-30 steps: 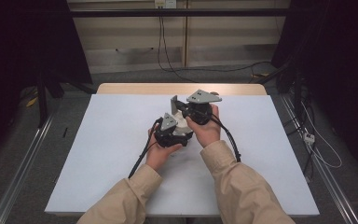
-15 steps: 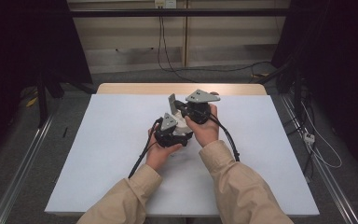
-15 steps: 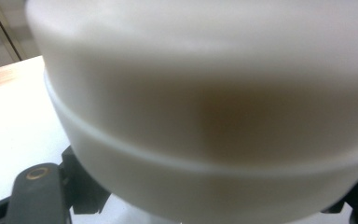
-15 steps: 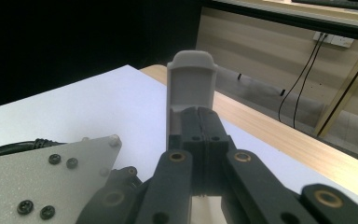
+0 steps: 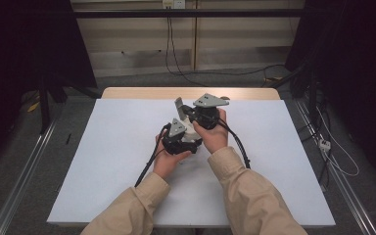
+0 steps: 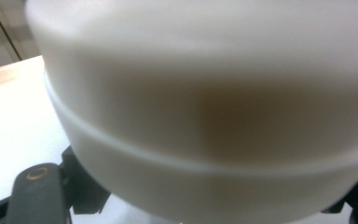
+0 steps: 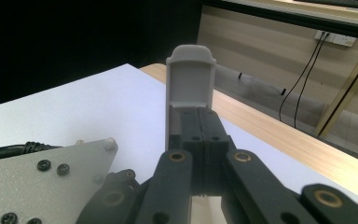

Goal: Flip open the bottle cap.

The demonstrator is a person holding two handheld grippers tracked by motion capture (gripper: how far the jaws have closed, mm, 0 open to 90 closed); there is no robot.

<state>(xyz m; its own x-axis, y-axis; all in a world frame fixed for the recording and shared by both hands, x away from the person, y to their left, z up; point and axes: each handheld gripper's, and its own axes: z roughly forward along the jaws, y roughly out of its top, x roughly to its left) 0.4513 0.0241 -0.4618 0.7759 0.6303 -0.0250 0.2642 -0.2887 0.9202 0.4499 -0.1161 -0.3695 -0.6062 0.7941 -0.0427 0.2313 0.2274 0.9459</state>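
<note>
Pinching a smooth, rounded white plastic tub [image 6: 205, 107] in left gripper [image 5: 180, 138], right gripper [image 5: 186, 110] at 1 o'clock pressed shut beside a grey flat-faced piece [image 7: 189, 81], matte white table [image 5: 107, 147] open all around.

This looks like a lab set up for recording. A white-topped counter [image 5: 103, 161] stands among black curtains [image 5: 24, 44], with metal floor rails [image 5: 24, 171] at its left and right. Cables [image 5: 169, 54] run down the far wall from a socket [image 5: 172, 4], and a power strip [image 5: 324, 144] lies on the grey floor at the right.

No readable text, label, brand, number or sign is showing on anything in these views.
</note>
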